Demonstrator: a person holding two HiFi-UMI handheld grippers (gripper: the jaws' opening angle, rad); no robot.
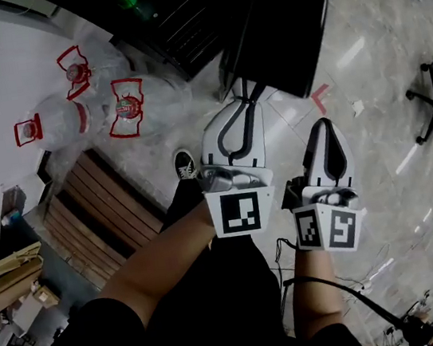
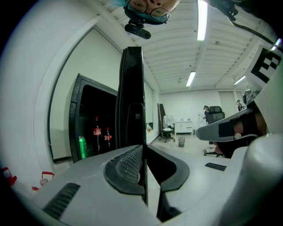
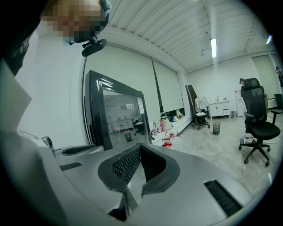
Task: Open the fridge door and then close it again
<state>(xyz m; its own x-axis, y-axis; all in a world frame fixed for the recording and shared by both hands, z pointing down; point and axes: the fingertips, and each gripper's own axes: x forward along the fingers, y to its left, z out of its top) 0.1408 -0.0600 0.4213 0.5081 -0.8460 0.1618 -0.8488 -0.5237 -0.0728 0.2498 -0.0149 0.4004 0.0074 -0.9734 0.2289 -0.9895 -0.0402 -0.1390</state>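
Observation:
The black fridge door (image 1: 282, 21) stands swung open, away from the dark fridge cabinet (image 1: 169, 14). In the left gripper view the door (image 2: 132, 88) shows edge-on, straight ahead of my left gripper (image 2: 143, 148). Its jaws are together, and in the head view my left gripper (image 1: 246, 91) reaches the door's lower edge. Whether it touches I cannot tell. To the right and nearer me, my right gripper (image 1: 323, 121) is shut and holds nothing. In its own view the right gripper (image 3: 140, 146) faces the door's glass front (image 3: 119, 119).
Inside the fridge (image 2: 95, 128) stand two bottles (image 2: 97, 132) and a green can (image 2: 82, 148). Three water jugs with red handles (image 1: 127, 105) sit on the floor at left, beside a wooden slatted bench (image 1: 101, 209). An office chair (image 3: 258, 128) stands at right. My shoe (image 1: 185, 165) is below the door.

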